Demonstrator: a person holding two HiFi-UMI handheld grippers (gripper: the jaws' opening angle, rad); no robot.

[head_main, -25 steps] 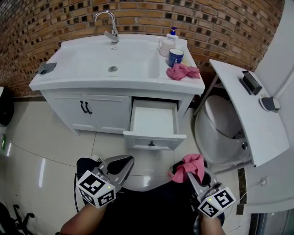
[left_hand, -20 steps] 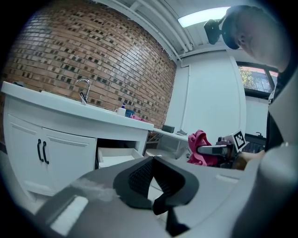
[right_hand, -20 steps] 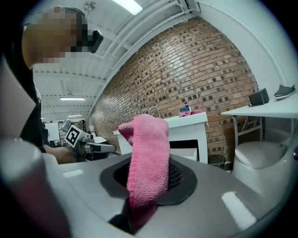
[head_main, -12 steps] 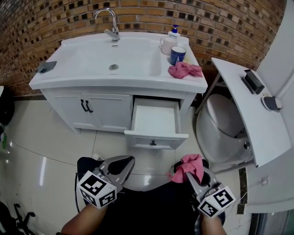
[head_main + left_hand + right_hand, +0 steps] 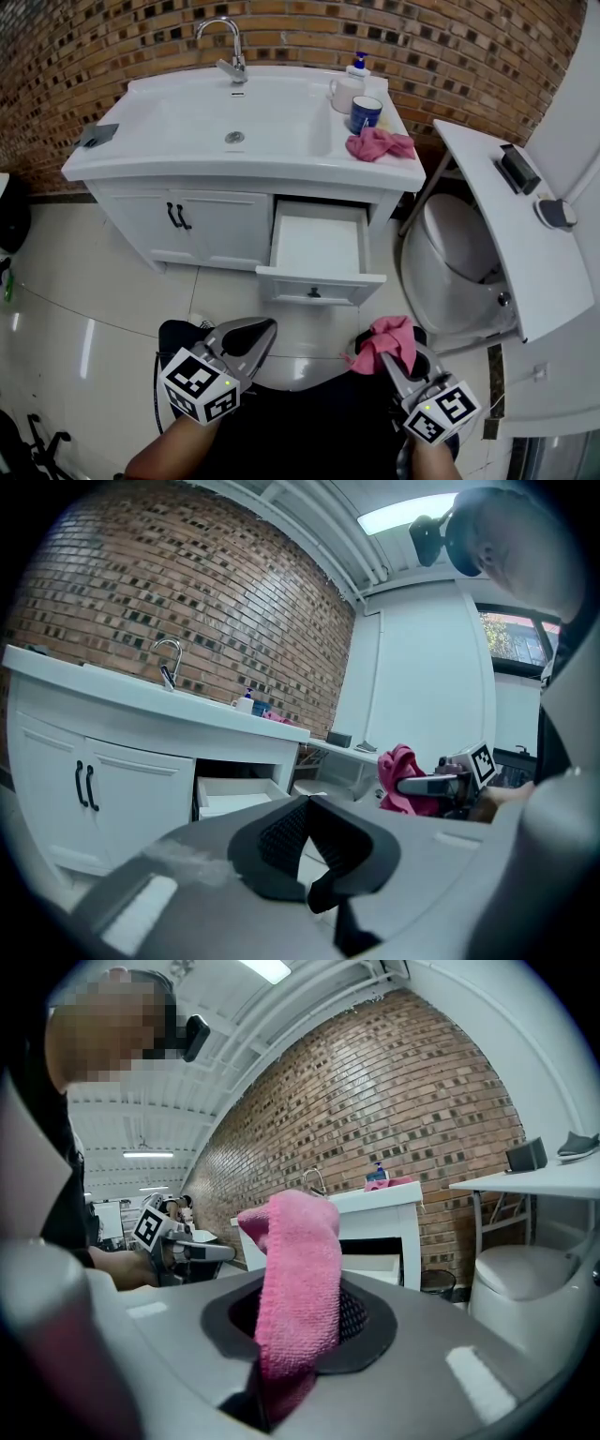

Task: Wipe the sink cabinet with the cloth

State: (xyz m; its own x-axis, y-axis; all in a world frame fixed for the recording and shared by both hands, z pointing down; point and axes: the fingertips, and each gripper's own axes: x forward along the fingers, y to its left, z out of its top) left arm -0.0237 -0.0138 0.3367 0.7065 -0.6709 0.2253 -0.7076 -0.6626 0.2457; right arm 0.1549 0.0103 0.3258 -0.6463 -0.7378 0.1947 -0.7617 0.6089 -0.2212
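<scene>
The white sink cabinet (image 5: 216, 223) stands against the brick wall, with its right drawer (image 5: 317, 246) pulled out and empty. My right gripper (image 5: 380, 351) is low in the head view, well in front of the cabinet, shut on a pink cloth (image 5: 387, 339) that bulges up between its jaws (image 5: 295, 1279). My left gripper (image 5: 253, 337) is beside it at the left, shut with nothing in it. The left gripper view shows the cabinet (image 5: 122, 780) ahead at left and the pink cloth (image 5: 401, 780) at the right.
A second pink cloth (image 5: 377, 144) lies on the countertop's right end, near a blue mug (image 5: 365, 113), a white cup and a soap bottle (image 5: 358, 66). A faucet (image 5: 228, 46) rises behind the basin. A toilet (image 5: 457, 258) and a white shelf (image 5: 511, 234) stand at right.
The view has shifted slightly; both grippers stay where they were, the right one still holding the pink cloth.
</scene>
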